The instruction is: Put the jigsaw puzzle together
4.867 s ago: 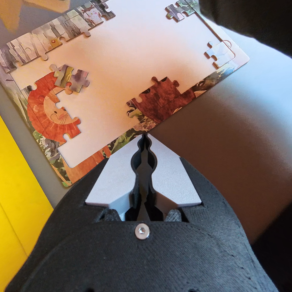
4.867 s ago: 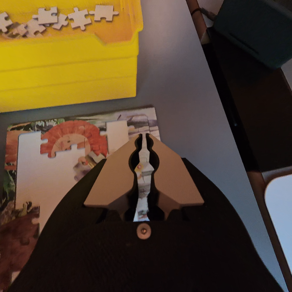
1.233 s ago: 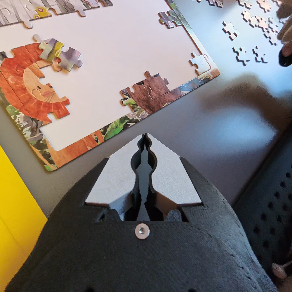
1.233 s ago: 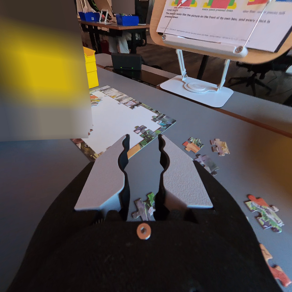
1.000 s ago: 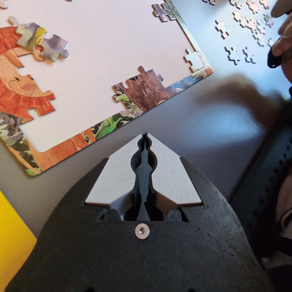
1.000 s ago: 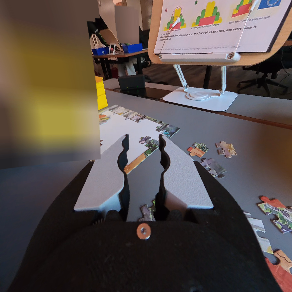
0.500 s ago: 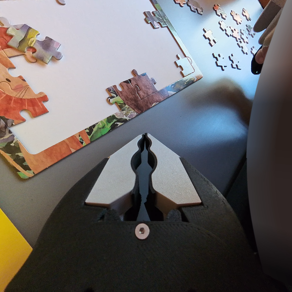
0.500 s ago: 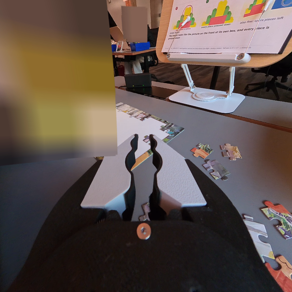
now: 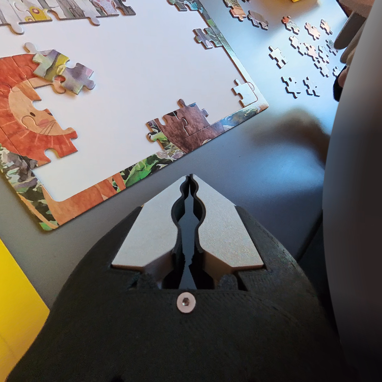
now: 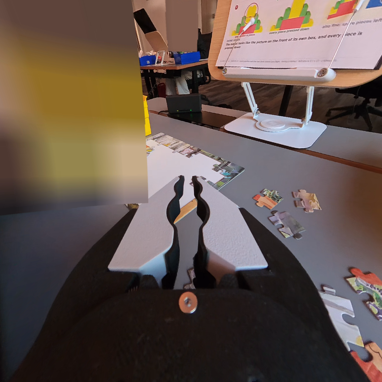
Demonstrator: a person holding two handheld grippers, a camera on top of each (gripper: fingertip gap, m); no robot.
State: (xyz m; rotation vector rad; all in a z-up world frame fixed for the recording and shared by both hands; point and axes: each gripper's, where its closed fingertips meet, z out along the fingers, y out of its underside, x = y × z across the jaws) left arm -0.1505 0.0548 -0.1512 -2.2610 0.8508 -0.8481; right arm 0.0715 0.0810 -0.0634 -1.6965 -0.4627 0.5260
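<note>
Grey table [image 9: 258,186] surface carries everything here, and the puzzle tray [image 9: 144,62] is the landmark. Nearest the camera in the left wrist view, the left gripper [image 9: 189,177] hovers just off the tray's near edge, its jaws pressed together at the tips with nothing between them. A yellow bin [image 9: 16,299] sits beside that same near corner.

Inside the tray, the white backing is mostly bare. A printed jungle border of green leaves and orange runs round it. Against the near edge sits a joined brown cluster [image 9: 186,126]; on the left, an orange lion's face and mane [image 9: 31,117] is partly built, with a purple and yellow pair of pieces [image 9: 62,72] lying loose over its top. A pale strip of joined pieces [image 9: 62,12] lines the far edge.

Beyond the tray's right edge, loose pieces [image 9: 306,45] lie scattered on the table.

From the right wrist view, the right gripper [image 10: 187,178] hangs low beside the tray's corner, jaws narrowly parted and empty; a piece [image 10: 191,277] shows on the table beneath them. Farther right lie three pieces [image 10: 287,225] face up. Past them, a white stand [image 10: 275,126] holds a wooden board with a printed sheet [image 10: 299,37] bearing coloured brick drawings and lines of text.
</note>
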